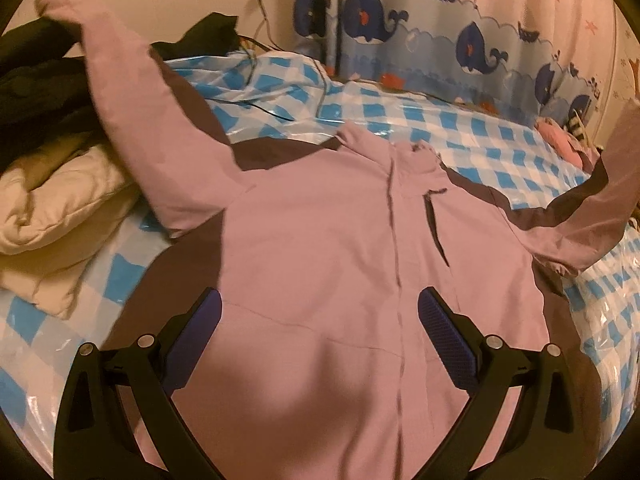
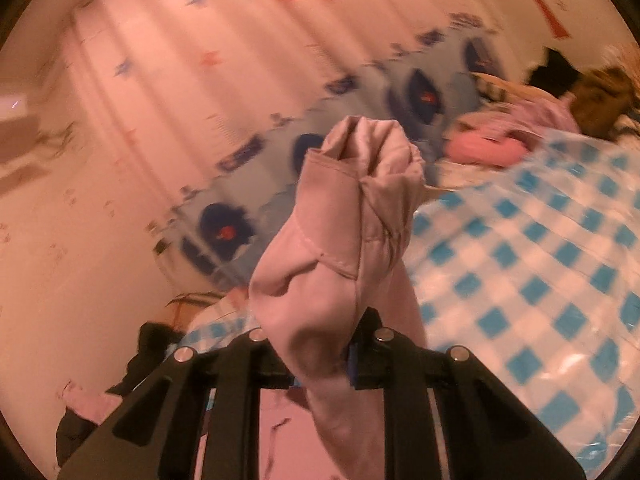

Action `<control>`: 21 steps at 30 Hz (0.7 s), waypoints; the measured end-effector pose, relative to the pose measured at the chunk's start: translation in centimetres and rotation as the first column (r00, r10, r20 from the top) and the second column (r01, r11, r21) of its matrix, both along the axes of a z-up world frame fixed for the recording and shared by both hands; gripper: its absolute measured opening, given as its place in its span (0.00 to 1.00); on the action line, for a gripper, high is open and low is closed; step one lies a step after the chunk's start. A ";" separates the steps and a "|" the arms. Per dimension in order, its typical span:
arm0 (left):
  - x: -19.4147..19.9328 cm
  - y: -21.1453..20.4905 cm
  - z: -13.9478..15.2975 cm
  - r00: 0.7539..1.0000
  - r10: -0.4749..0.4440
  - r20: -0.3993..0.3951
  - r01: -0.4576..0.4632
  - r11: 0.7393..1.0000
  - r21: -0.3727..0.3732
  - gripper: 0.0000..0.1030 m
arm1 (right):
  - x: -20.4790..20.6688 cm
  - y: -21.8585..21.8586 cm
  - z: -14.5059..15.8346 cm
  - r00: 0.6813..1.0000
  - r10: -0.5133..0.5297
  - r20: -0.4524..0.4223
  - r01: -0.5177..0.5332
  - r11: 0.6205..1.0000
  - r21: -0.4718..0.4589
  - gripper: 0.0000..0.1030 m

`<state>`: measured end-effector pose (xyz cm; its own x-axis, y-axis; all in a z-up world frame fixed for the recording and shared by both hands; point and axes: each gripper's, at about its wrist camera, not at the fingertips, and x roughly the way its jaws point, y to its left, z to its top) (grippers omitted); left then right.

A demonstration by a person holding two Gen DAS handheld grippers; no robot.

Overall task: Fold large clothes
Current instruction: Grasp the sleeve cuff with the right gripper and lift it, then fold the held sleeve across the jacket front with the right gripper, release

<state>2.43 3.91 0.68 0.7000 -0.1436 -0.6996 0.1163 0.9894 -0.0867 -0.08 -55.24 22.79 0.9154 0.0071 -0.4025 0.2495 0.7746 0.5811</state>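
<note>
Gripping pink jacket [image 1: 320, 248] sleeve [image 2: 340, 240]: right gripper [image 2: 320, 364]; left gripper [image 1: 320, 320] agape; no legible writing.

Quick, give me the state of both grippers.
Left gripper: open, empty, above the pink-and-brown zip-up jacket.
Right gripper: closed on the jacket's pink sleeve cuff.

A: Jacket [image 1: 320, 248] status?
B: Pink-lilac with dark brown panels. Front up, zipped, spread flat, body ahead of and under the spread left fingers [image 1: 444, 332]. Collar at the far end.
A: Sleeves?
B: One sleeve [image 1: 132, 80] angled out far left. Other sleeve's cuff [image 2: 352, 216] is bunched, pinched between the right fingers, sticking up past the tips.
</note>
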 end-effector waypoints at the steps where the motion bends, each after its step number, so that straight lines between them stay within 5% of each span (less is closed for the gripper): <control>1: 0.0 0.5 0.1 1.000 0.006 -0.001 -0.006 1.000 -0.005 0.92 | 0.7 1.3 0.6 1.000 0.019 0.006 -0.019 1.000 -0.010 0.18; 10: -0.7 4.5 0.6 0.999 0.048 -0.009 -0.048 0.999 -0.023 0.92 | 7.5 15.0 3.3 0.978 0.210 0.006 -0.209 0.975 -0.079 0.18; 21: -1.7 8.6 0.8 0.996 0.079 -0.029 -0.081 0.995 -0.053 0.92 | 14.1 32.6 -3.9 0.896 0.426 -0.125 -0.438 0.894 -0.097 0.18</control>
